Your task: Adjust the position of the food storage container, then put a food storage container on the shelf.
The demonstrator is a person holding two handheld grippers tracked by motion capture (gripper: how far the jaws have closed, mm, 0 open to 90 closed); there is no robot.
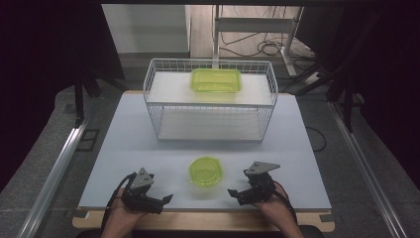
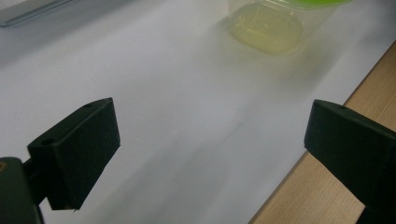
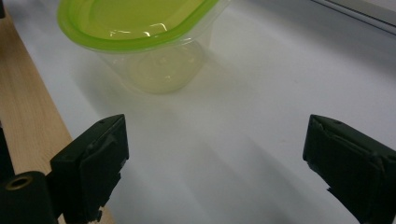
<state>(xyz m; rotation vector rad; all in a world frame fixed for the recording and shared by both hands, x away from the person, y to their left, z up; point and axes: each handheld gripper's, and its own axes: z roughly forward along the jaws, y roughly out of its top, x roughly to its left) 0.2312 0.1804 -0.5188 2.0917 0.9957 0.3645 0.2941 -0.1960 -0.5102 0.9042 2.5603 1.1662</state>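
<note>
Round green-lidded tub (image 2: 275, 23) cut off by the top edge in both claw views, its contents unclear.

A lab test rig: white table (image 1: 129, 148), metal rails (image 1: 54, 168), dark curtains, floor cables (image 1: 262, 47).

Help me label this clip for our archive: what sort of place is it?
Probably a lab or recording workspace, not a kitchen: a white table ringed by dark curtains, aluminium rails beside it, and loose cables on the floor behind the wire basket.
</note>
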